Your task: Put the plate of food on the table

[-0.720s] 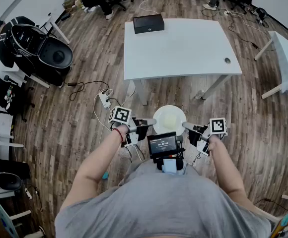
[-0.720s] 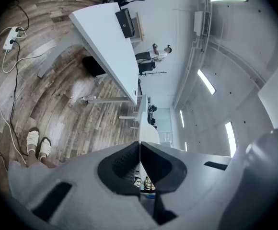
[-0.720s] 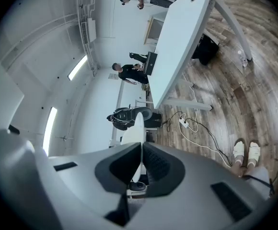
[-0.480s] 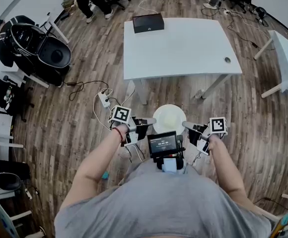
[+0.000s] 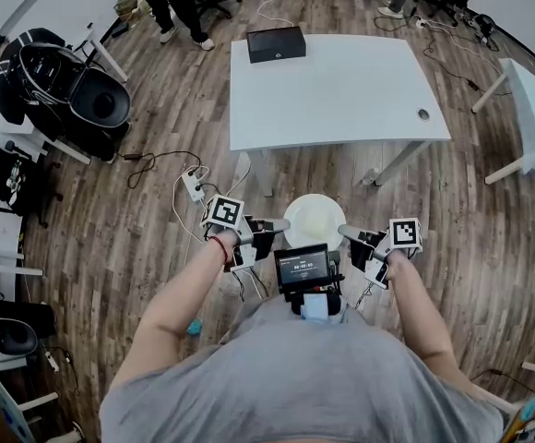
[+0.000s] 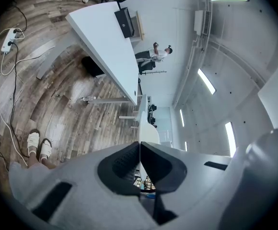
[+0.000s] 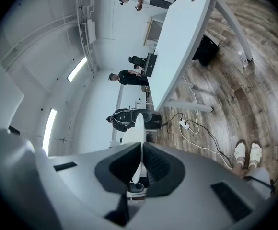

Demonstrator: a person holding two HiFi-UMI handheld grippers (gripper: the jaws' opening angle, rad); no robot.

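Well, we hold the round white plate in the air just before our chest, above the brown wood-plank floor and short of the near edge of the white rectangular surface, touching neither. A pale yellowish food lies in the plate's middle. The left gripper has its fingers clenched on the plate's left rim, and the right gripper has its fingers clenched on the right rim, so the plate hangs between the two. In the left gripper view the left gripper has its dark pads pressed against a thin white sliver, the plate seen edge-on. In the right gripper view the right gripper pinches the plate the same way. Each gripper carries its cube with square markers, one on the left and one on the right. Just below the plate, a small dark device with a lit screen sits against our grey shirt. Both gripper views catch our feet in pale sandals on the planks. On the white surface, a flat black box rests at the far left corner and a small dark round object near the right edge. A white power strip with its cable lies on the floor left of the surface's legs. Farther left stands a black chair.
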